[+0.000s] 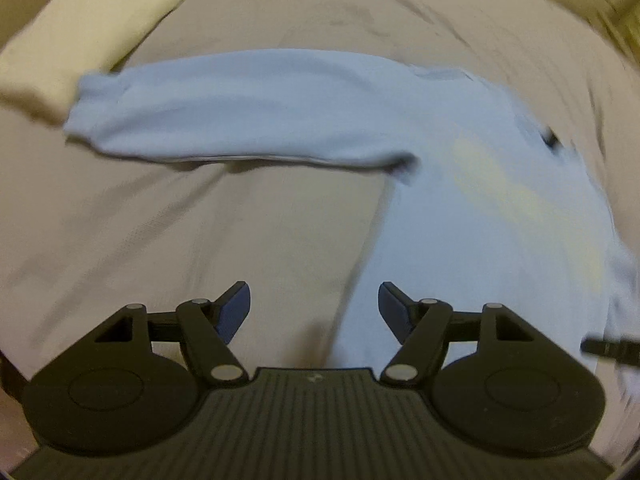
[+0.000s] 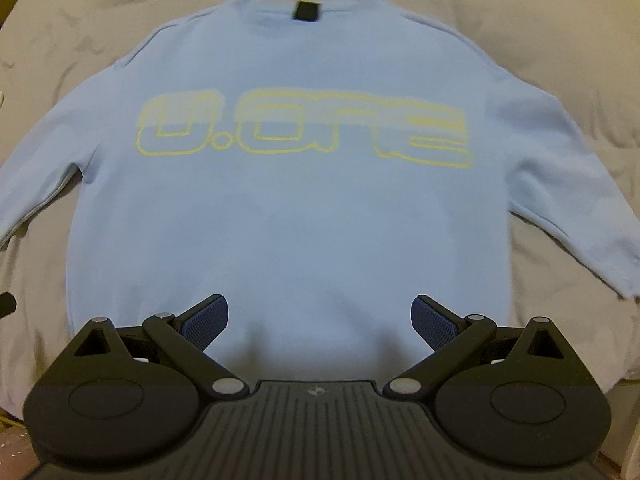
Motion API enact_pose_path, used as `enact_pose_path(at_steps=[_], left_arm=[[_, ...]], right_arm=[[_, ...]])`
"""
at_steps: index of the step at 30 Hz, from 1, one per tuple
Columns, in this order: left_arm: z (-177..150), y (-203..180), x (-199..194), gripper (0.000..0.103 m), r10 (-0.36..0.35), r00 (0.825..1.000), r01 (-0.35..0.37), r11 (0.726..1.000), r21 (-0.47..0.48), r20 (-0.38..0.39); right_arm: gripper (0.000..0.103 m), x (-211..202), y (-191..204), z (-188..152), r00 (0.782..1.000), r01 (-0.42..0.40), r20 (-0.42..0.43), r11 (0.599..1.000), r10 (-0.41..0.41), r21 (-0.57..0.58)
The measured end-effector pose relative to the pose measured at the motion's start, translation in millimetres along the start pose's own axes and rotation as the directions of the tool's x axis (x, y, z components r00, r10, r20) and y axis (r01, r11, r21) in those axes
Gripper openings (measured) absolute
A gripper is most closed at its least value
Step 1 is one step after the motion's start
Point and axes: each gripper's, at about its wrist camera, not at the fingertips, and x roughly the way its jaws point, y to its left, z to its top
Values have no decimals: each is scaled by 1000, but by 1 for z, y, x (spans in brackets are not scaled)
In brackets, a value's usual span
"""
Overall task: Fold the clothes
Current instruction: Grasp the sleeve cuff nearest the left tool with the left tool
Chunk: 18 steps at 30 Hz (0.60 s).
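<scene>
Light blue sweatshirt (image 2: 288, 208) lies spread flat on a bed covered by a wrinkled beige sheet (image 2: 552, 40). Back or front up: cannot tell. Pale yellow outlined lettering (image 2: 304, 128) runs across the chest area, blurred. Small dark tag (image 2: 306, 10) sits at the collar, on the far edge. Both sleeves spread out to the sides in the right wrist view; right sleeve (image 2: 580, 208) angles down toward the near right, cuff resting on the sheet.

Right hand-held gripper (image 2: 320, 322) points down over the near hem of the sweatshirt, roughly centred on the body. Jaws stand wide, nothing between the pads, blue pad faces visible. Whether the tips touch the cloth: cannot tell.

Left hand-held gripper (image 1: 314, 308) hangs over the left near side edge of the sweatshirt (image 1: 480, 220). Left finger over bare sheet (image 1: 160, 220), right finger over blue cloth. Jaws wide apart, empty, no fabric pinched.

In the left wrist view the left sleeve (image 1: 240, 108) stretches straight out to the left across the sheet, cuff end near a cream pillow (image 1: 92, 28) at the far left; touching or just overlapping, cannot tell. A dark bit of the other tool (image 1: 608, 348) shows at the right edge. Picture is motion-blurred, lettering only a yellow smear here.
</scene>
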Motion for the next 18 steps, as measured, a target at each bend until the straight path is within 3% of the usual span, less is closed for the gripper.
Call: enact_pose_path(at_steps=[4,9,12,18], left_arm=[[21,57,19,67,8,1000,-3,979,-203,23],[46,118,30,67,95,989,-50,937,-346,113],[60,149,37,67,132,981,-56,898,-436,144],[79,185,60,65,116,976,14,812,-583,185]], right_arm=[[100,10,23,19,1000,-1,-13,1000,0,-27],[101,24,32,43,999,33,-27,999,-34,-18],[101,33,37,56,998,51,-34,999,-51,-7],[101,47,43,74,996,79,-34,997,-79,-17]])
